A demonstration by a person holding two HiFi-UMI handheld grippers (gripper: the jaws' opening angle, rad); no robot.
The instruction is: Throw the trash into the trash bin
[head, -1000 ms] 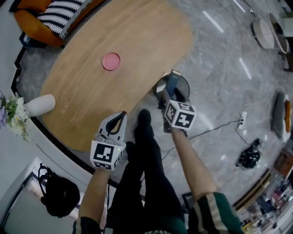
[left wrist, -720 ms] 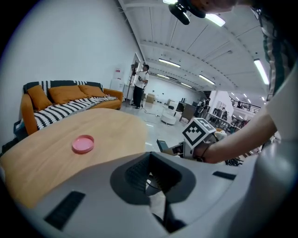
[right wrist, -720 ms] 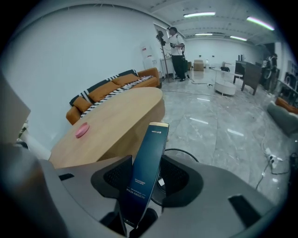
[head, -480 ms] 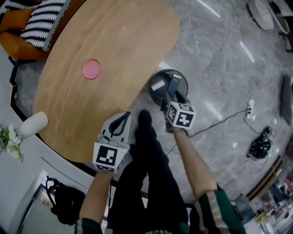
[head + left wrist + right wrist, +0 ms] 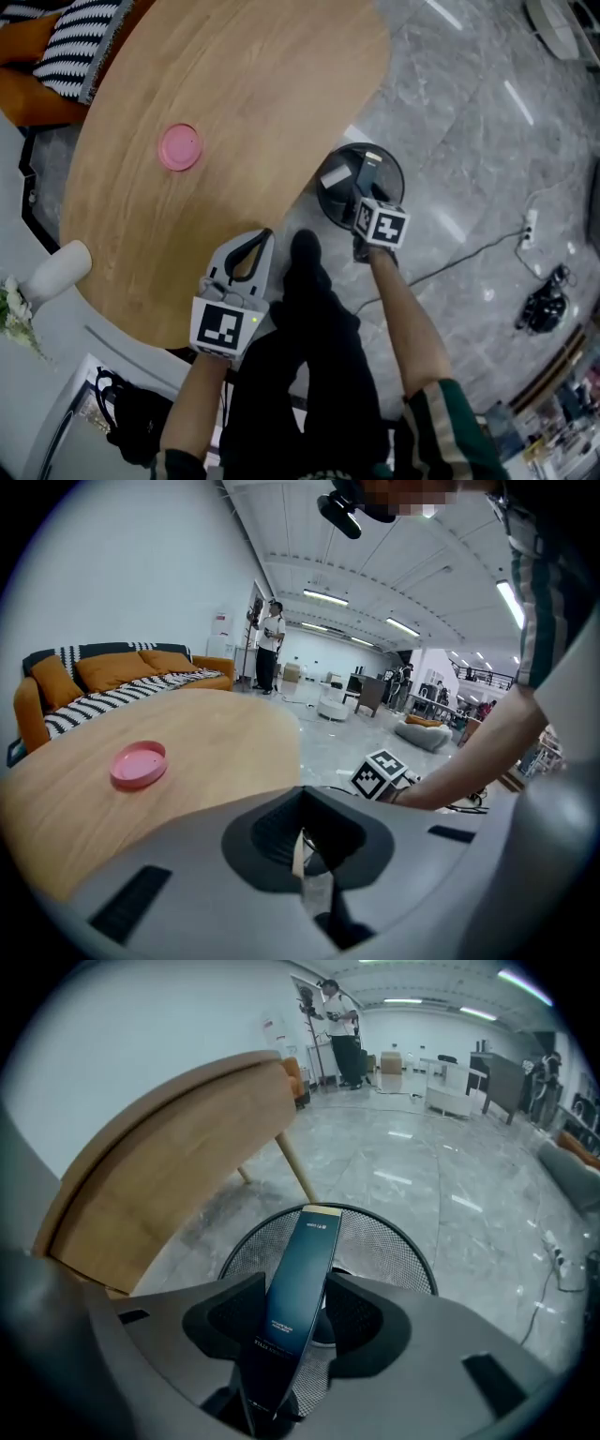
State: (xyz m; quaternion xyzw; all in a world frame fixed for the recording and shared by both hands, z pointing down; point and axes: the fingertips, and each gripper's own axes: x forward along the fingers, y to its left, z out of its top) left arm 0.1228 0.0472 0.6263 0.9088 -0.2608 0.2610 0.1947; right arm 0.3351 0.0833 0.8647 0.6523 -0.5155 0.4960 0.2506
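My right gripper [image 5: 364, 192] [image 5: 300, 1309] is shut on a long dark teal box [image 5: 302, 1283] [image 5: 368, 176], gripping its narrow sides. The box points steeply down over the mouth of a round black mesh trash bin [image 5: 394, 171] [image 5: 412, 1252] standing on the grey floor beside the table. A white piece [image 5: 335, 176] lies inside the bin. My left gripper [image 5: 249, 249] [image 5: 302, 841] hovers over the near edge of the wooden table [image 5: 234, 84], jaws together with only a thin pale strip at the seam. A pink lid [image 5: 178, 147] [image 5: 139, 763] rests on the table.
The person's dark legs and shoe [image 5: 305, 251] stand between the grippers, close to the bin. A white vase [image 5: 56, 267] sits at the table's left edge. An orange sofa with striped cushion [image 5: 66, 56] is beyond. A cable and power strip [image 5: 530, 225] lie on the floor at right.
The right gripper has sunk with the box closer to the bin's mouth. The left gripper has dropped slightly over the table's edge. Both grips are unchanged.
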